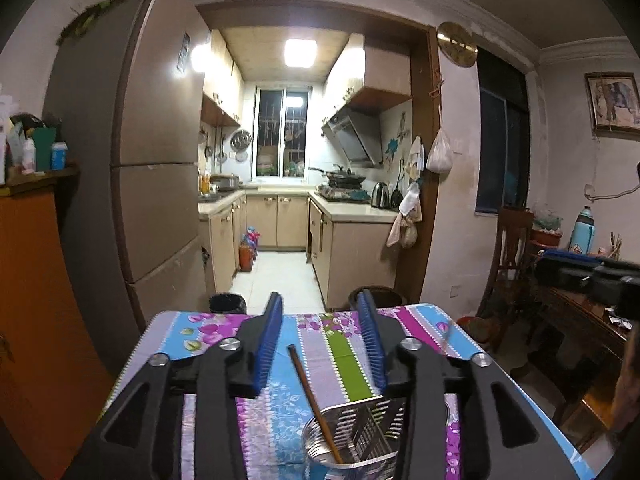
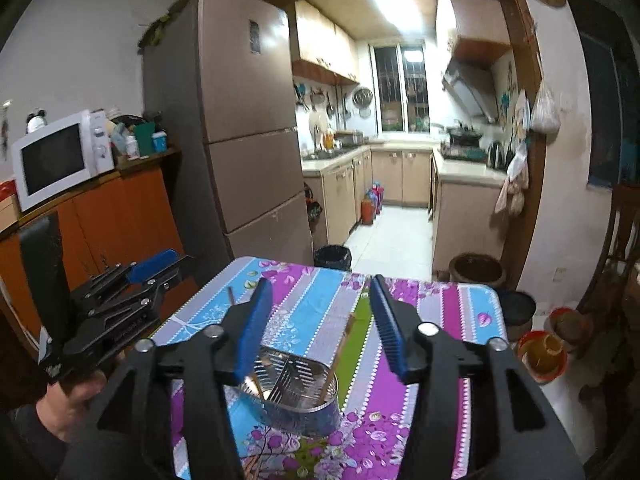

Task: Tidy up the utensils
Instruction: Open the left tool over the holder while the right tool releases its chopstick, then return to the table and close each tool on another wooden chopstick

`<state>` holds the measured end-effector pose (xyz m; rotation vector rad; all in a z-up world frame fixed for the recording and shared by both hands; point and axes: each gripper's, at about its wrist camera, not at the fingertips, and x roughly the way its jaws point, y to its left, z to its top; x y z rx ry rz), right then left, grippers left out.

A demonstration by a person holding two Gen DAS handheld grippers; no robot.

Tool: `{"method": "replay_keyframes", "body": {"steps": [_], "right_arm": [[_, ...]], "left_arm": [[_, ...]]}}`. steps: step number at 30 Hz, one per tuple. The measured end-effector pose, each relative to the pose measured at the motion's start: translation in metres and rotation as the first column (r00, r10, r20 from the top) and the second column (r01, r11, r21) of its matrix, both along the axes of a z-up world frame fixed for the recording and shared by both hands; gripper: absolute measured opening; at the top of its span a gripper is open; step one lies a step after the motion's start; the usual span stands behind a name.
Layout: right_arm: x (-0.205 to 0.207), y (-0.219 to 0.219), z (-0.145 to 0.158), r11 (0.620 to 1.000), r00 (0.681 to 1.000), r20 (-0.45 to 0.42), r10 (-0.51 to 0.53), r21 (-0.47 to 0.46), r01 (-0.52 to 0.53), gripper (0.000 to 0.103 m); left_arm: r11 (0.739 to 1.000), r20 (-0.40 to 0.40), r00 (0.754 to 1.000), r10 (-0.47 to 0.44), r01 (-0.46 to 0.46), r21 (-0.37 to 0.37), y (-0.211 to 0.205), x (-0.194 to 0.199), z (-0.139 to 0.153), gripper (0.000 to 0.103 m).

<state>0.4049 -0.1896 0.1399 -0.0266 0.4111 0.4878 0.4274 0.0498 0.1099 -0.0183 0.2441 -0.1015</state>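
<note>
Both tools, left point(image 1: 320, 320) and right point(image 2: 320, 308), stand apart and hold nothing. Chopsticks point(image 1: 316, 404) lean in the holder point(image 2: 296, 396) on the table point(image 2: 440, 312). A careless tool could tip the light holder.

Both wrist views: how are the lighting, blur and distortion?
Left wrist view: the ceiling light blows out, fisheye bends the fridge, and the chopstick in the metal holder stays sharp. Right wrist view: same glare, dark corners, the holder and right tool slightly smeared.
</note>
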Motion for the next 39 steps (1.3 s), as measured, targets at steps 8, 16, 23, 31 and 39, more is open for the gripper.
{"method": "replay_keyframes", "body": {"steps": [8, 16, 23, 31, 39], "right_arm": [[-0.128, -0.042, 0.029, 0.999, 0.986, 0.162, 0.046, 0.018, -0.049, 0.069], [-0.258, -0.075, -0.089, 0.998, 0.984, 0.179, -0.009, 0.064, -0.002, 0.069], [-0.287, -0.069, -0.24, 0.983, 0.985, -0.047, -0.164, 0.078, 0.167, 0.03], [-0.298, -0.02, -0.287, 0.996, 0.994, -0.06, -0.088, -0.016, 0.087, 0.026], [-0.289, 0.024, -0.291, 0.999, 0.999, -0.047, 0.016, -0.038, -0.018, 0.022]], "left_arm": [[0.998, 0.142, 0.99, 0.024, -0.032, 0.054, 0.032, -0.133, 0.018, 0.082], [0.995, 0.154, 0.986, 0.063, -0.074, 0.066, 0.054, -0.269, -0.067, 0.088], [0.997, -0.103, 0.995, -0.015, 0.023, 0.079, 0.029, -0.287, -0.197, 0.084], [0.991, -0.217, 0.972, -0.093, 0.111, 0.07, 0.003, -0.294, -0.27, 0.072], [0.989, -0.208, 0.971, -0.113, 0.129, 0.066, -0.004, -0.292, -0.276, 0.063]]}}
